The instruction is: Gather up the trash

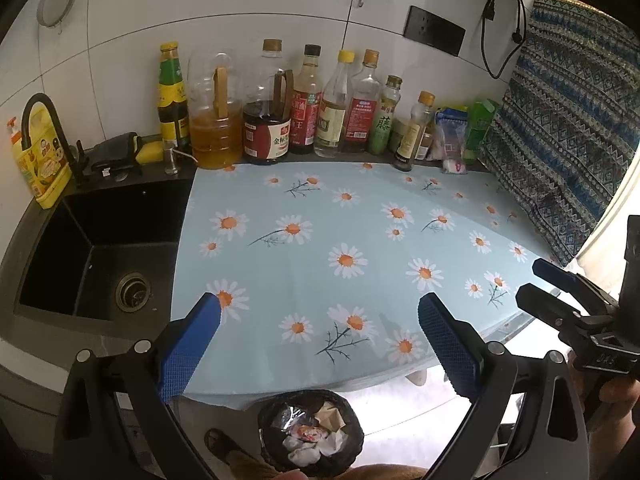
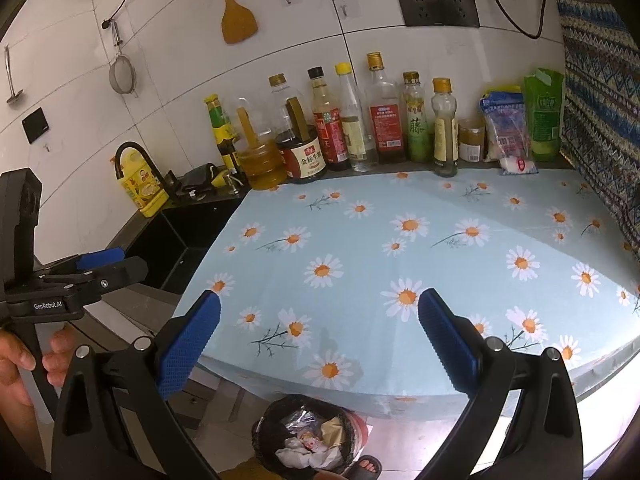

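A black-lined trash bin [image 1: 311,432] stands on the floor below the counter's front edge, holding crumpled paper, wrappers and tissue; the right wrist view shows the bin [image 2: 310,438] too. My left gripper [image 1: 319,320] hangs open above the counter's front edge and the bin, with nothing between its blue pads. My right gripper [image 2: 319,316] is open and empty too, over the front of the counter. The right gripper [image 1: 560,280] also shows at the right of the left wrist view, and the left gripper [image 2: 106,262] at the left of the right wrist view.
A daisy-patterned blue cloth [image 1: 340,240] covers the counter. Several sauce and oil bottles [image 1: 280,112] and packets [image 2: 504,128] line the back wall. A black sink [image 1: 100,248] with a faucet lies left. A patterned cloth [image 1: 568,120] hangs right. A sandalled foot [image 2: 364,466] stands by the bin.
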